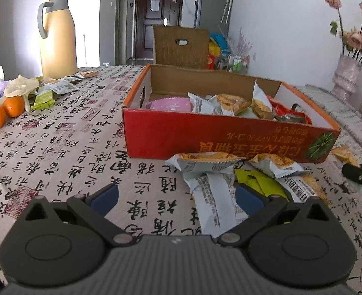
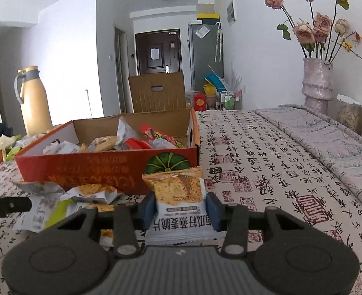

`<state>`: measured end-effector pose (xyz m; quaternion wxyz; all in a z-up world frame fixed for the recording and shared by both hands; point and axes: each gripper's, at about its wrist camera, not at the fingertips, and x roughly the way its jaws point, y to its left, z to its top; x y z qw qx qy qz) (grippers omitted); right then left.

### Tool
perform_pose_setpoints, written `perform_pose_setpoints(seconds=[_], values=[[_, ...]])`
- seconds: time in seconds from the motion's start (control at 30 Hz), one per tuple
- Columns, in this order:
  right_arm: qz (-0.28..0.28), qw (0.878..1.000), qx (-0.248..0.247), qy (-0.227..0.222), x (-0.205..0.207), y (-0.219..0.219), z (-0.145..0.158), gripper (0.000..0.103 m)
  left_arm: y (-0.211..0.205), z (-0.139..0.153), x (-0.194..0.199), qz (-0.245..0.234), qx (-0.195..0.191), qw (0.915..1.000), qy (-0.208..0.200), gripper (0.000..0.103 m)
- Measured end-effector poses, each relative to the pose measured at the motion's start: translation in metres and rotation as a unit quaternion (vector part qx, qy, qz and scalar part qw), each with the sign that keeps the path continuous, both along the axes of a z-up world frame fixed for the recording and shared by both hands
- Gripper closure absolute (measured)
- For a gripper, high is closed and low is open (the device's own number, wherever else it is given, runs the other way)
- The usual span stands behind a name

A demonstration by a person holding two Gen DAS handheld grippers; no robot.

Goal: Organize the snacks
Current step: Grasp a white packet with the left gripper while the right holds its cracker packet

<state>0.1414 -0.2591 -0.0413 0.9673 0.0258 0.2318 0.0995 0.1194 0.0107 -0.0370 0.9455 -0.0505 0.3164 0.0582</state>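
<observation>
A red cardboard box (image 1: 225, 135) (image 2: 107, 164) with several snack packets inside stands on the calligraphy tablecloth. In front of it lies a loose pile of white, orange and green packets (image 1: 232, 174) (image 2: 65, 201). My left gripper (image 1: 177, 194) hovers open just short of that pile, with a white packet (image 1: 212, 204) lying near its right pad and nothing between the pads. My right gripper (image 2: 181, 207) is shut on a white and orange cracker packet (image 2: 181, 196), held upright a little off the table near the box's right front corner.
A beige thermos jug (image 1: 56, 36) (image 2: 34, 100), oranges (image 1: 5, 111), a white glove and more packets (image 1: 55, 88) sit at the far left. A vase of dried roses (image 2: 317, 81) (image 1: 345, 73) stands at the right by a folded cloth. Bare tablecloth (image 2: 267, 172) stretches right of the box.
</observation>
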Motion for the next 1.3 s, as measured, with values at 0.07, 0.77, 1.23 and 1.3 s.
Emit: perform_pose_setpoints(seconds=[0.07, 0.77, 1.23, 1.3], values=[[0.0, 1.0, 0.008, 0.0, 0.0, -0.003, 0.0, 0.06, -0.004, 0.0, 0.002, -0.001, 0.004, 0.9999, 0.011, 0.0], [0.017, 0.999, 0.036, -0.005, -0.004, -0.009, -0.001, 0.059, -0.04, -0.012, 0.036, 0.023, 0.044, 0.9965, 0.067, 0.012], [0.017, 0.999, 0.038, -0.006, -0.005, -0.009, -0.001, 0.059, -0.046, -0.01, 0.02, -0.018, 0.026, 0.9985, 0.044, 0.056], [0.018, 0.999, 0.037, -0.006, -0.005, -0.009, -0.001, 0.059, -0.045, -0.009, 0.017, -0.022, 0.023, 0.9987, 0.041, 0.058]])
